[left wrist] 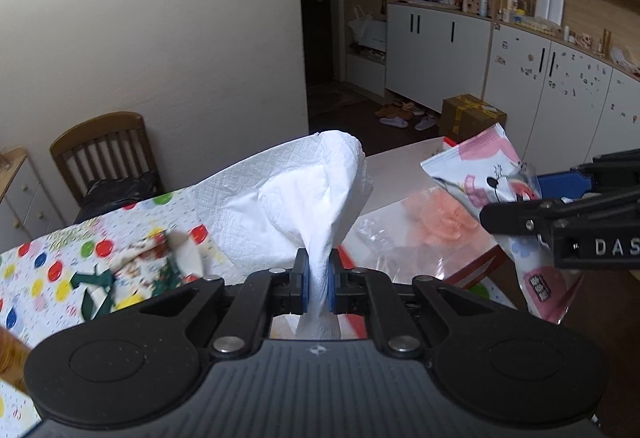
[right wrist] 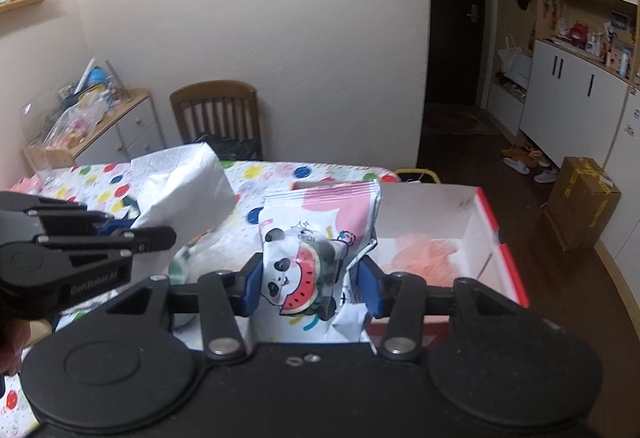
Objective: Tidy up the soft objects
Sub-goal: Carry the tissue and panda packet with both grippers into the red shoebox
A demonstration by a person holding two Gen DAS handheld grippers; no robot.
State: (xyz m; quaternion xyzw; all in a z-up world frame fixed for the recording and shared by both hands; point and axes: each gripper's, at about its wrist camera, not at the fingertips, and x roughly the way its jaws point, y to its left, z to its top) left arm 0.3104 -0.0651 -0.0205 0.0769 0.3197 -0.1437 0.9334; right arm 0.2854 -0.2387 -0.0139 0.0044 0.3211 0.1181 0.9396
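Tissue sheet (left wrist: pixel 304 193), white and embossed, is pinched in my left gripper (left wrist: pixel 318 284); both blue pads (left wrist: pixel 306 286) press tight on a twisted neck of it and the rest fans up and out above the fingers. From the right wrist view the same tissue (right wrist: pixel 184 189) hangs off my left gripper (right wrist: pixel 120 234) at the left side, raised above the table.

My right gripper (right wrist: pixel 310 278) clamps a wet-wipe pack (right wrist: pixel 316 246) with a panda and watermelon print, pads squeezing it from both sides, jaws about half spread around its width, pack crumpled a bit at the right pad. In the left wrist view that pack (left wrist: pixel 492 173) sits at the right, held by my right gripper (left wrist: pixel 520 205), lifted over the box.

Below it is an open box (right wrist: pixel 484 205), white inside with a red rim, holding a peach mesh bath puff (right wrist: pixel 424 254). Some clear plastic wrap (left wrist: pixel 384 238) lies by the puff. The table has a dotted cloth (left wrist: pixel 52 270) with coloured spots; a crumpled printed cloth with green ribbon (left wrist: pixel 136 274) lies on it, blurred. A wooden chair (right wrist: pixel 218 109) stands against the wall behind the table.
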